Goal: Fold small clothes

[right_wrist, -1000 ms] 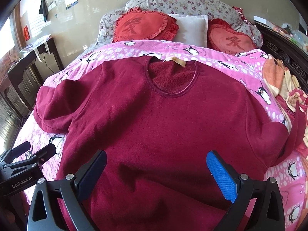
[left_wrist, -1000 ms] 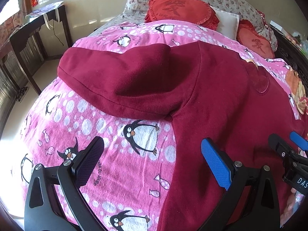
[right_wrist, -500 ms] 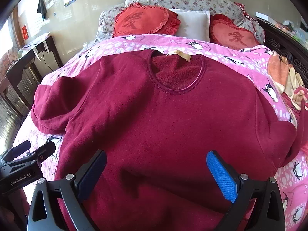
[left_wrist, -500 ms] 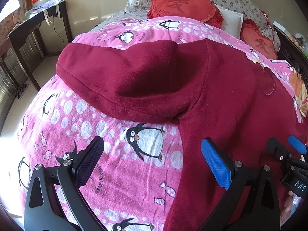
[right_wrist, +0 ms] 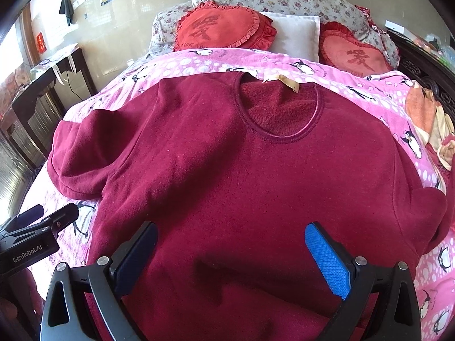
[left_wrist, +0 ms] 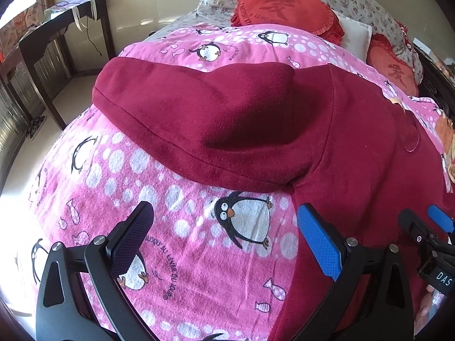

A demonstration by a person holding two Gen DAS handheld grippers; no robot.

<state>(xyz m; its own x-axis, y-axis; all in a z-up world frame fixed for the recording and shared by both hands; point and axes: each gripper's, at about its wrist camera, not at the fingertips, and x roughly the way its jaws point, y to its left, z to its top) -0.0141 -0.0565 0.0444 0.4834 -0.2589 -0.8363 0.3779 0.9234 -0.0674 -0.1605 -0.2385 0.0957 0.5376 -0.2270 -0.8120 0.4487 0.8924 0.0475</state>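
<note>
Clearly both tools are empty: the left gripper (left_wrist: 224, 241) hangs with its fingers spread wide over the penguin blanket (left_wrist: 176, 227) beside the garment's side seam, and the right gripper (right_wrist: 231, 254) hangs with fingers equally apart above the lower body of the sweater (right_wrist: 227, 176).

That sweater looks like thick fleece, so I judge it soft, limp and fairly light, with a napped surface that should not slip between the pads. It will sag wherever it is not held, so pinching doubled edges seems wisest: the hem near the foot edge of the bed, the sleeve cuff (left_wrist: 119, 105), or the shoulder seams.

It is dark red, lying flat and face up across the middle of the bed, round neckline (right_wrist: 280, 113) towards the head end with a tan label (right_wrist: 284, 81) showing. The left sleeve (left_wrist: 216, 125) spreads towards the left edge; the right sleeve (right_wrist: 421, 213) bunches near the right edge. Beyond it lie red heart cushions (right_wrist: 224, 28).
</note>
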